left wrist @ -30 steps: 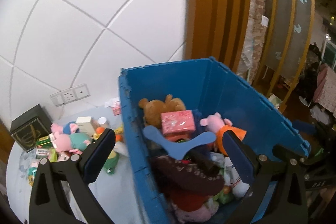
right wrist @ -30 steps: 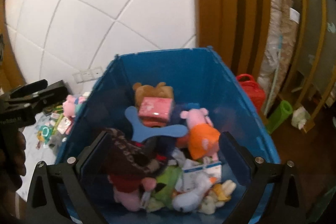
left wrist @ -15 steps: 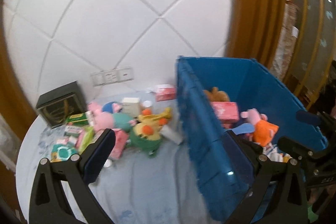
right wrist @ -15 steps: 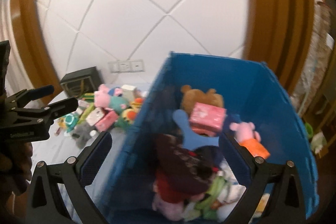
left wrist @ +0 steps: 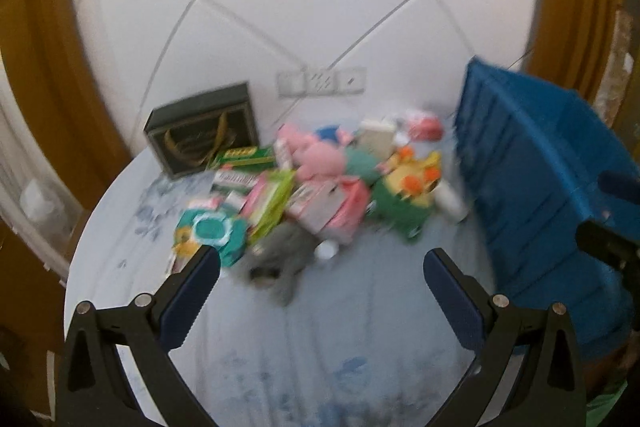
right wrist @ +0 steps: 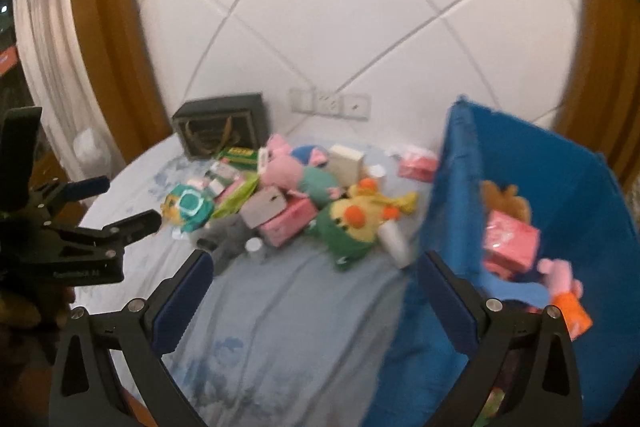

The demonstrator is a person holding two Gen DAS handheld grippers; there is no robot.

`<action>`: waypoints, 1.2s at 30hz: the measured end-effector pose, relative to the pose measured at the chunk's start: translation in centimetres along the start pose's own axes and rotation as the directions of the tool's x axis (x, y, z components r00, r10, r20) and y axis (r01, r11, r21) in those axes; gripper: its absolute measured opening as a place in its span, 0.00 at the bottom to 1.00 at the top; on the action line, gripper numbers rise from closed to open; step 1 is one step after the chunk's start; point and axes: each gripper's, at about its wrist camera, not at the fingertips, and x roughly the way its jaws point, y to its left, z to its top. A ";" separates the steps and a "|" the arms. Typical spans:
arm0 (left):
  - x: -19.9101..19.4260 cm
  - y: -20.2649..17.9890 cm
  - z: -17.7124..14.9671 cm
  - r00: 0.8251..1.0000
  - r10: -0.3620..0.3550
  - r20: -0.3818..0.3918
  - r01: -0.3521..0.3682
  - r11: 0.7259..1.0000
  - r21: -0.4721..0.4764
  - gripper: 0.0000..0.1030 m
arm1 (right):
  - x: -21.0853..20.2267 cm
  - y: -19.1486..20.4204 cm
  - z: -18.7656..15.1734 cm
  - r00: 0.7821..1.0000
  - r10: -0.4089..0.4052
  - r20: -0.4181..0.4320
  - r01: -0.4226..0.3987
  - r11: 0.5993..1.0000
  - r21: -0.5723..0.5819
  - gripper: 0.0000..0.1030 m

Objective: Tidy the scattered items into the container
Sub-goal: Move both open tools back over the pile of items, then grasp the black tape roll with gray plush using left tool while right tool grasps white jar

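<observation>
Ahead of the left hand-held gripper (left wrist: 318, 269), now swung off the blue container (right wrist: 560, 195) at its right toward the desk (right wrist: 280, 327), both it and the right hand-held gripper (right wrist: 314, 273) wide open and empty: scattered toy pile (left wrist: 320, 183), next pick pending.

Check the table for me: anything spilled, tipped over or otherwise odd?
Nothing looks damaged or spilled. The pile beside the bin is only untidy: the green and yellow plush lies on its side, with a white bottle lying flat next to it. Both grippers are open and empty. The frames are blurred.
</observation>
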 end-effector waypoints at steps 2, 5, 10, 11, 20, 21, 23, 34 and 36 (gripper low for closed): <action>1.5 1.6 -1.1 1.000 0.014 -0.024 -0.014 1.000 -0.002 1.00 | 2.5 1.7 -0.4 1.000 0.000 -0.027 0.000 1.000 -0.016 1.00; 4.2 3.9 -2.9 0.998 0.029 -0.052 -0.029 1.000 -0.004 1.00 | 6.4 3.4 -1.1 0.998 -0.007 -0.069 0.006 1.000 -0.025 1.00; 8.1 6.5 -4.9 0.997 0.023 -0.069 -0.024 1.000 -0.002 1.00 | 12.6 5.1 -2.7 0.992 -0.009 -0.125 0.008 1.000 -0.007 1.00; 9.3 7.0 -5.4 0.997 0.021 -0.072 -0.021 1.000 -0.001 1.00 | 13.9 5.5 -3.1 0.991 -0.013 -0.134 0.012 1.000 -0.004 1.00; 18.8 9.6 -7.2 0.991 -0.003 -0.135 -0.002 0.999 -0.033 1.00 | 24.4 7.6 -5.8 0.968 -0.034 -0.248 0.036 0.999 0.004 1.00; 19.9 10.0 -7.5 0.988 -0.006 -0.154 -0.001 0.999 -0.045 1.00 | 25.3 7.8 -6.1 0.965 -0.035 -0.260 0.037 0.999 0.005 1.00; 21.7 10.6 -8.2 0.983 -0.010 -0.183 -0.003 0.998 -0.070 1.00 | 26.7 8.0 -6.6 0.960 -0.036 -0.276 0.039 0.999 0.006 1.00; 27.5 11.8 -9.6 0.969 -0.064 -0.238 0.020 0.983 -0.184 0.99 | 32.5 8.4 -7.6 0.953 -0.028 -0.303 0.045 0.998 0.048 1.00; 28.2 11.6 -9.8 0.967 -0.067 -0.247 0.021 0.983 -0.185 0.98 | 32.9 8.5 -7.7 0.955 -0.031 -0.294 0.049 0.997 0.054 1.00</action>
